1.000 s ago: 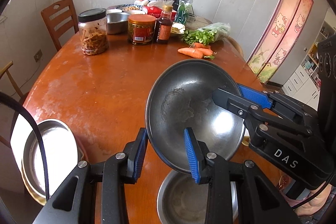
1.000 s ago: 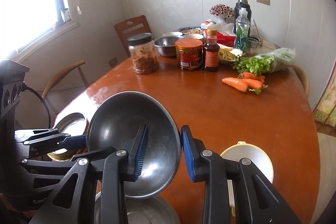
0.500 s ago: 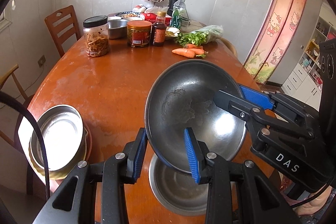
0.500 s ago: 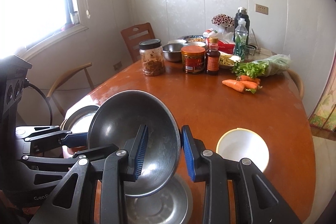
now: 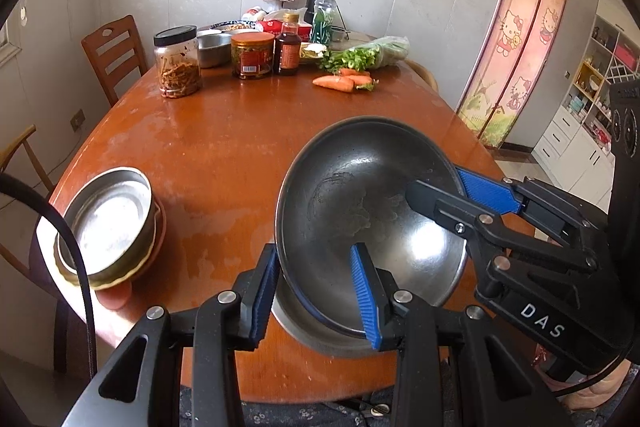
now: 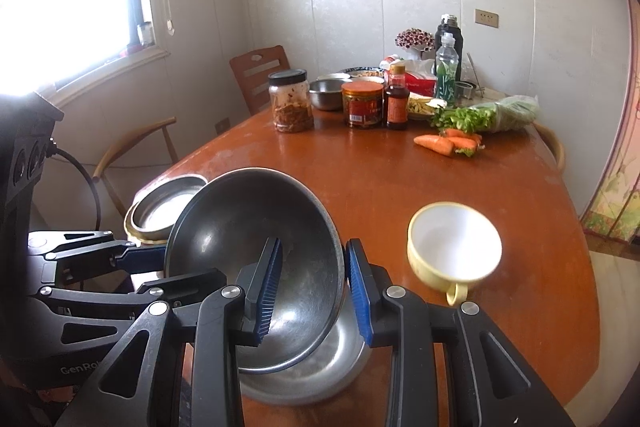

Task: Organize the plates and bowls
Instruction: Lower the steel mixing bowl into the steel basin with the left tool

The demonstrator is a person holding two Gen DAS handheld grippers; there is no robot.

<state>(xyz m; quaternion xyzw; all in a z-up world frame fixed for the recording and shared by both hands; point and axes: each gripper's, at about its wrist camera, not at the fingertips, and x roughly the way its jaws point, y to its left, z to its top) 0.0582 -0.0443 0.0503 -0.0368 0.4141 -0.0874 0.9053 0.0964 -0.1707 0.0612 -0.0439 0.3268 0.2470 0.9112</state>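
A large dark steel bowl (image 5: 360,203) hangs tilted above the near table edge, held by both grippers. My left gripper (image 5: 316,291) straddles its near-left rim, one blue pad inside and one outside. My right gripper (image 6: 314,287) straddles the opposite rim the same way; it also shows in the left wrist view (image 5: 472,195). The bowl also shows in the right wrist view (image 6: 248,227). Below it a second shiny steel bowl (image 6: 316,371) rests on the table. A stack of steel dishes (image 5: 108,223) on a yellow plate sits at the left edge.
A cream cup (image 6: 454,247) with a handle stands to the right of the bowls. Jars (image 5: 178,61), bottles (image 5: 288,43), a steel basin, greens and carrots (image 5: 344,81) crowd the far end of the round wooden table (image 5: 224,147). Wooden chairs (image 5: 114,55) stand at the left.
Both grippers have lifted and drawn back with the dark bowl. The lower steel bowl, the dish stack and the cream cup now show more fully below.
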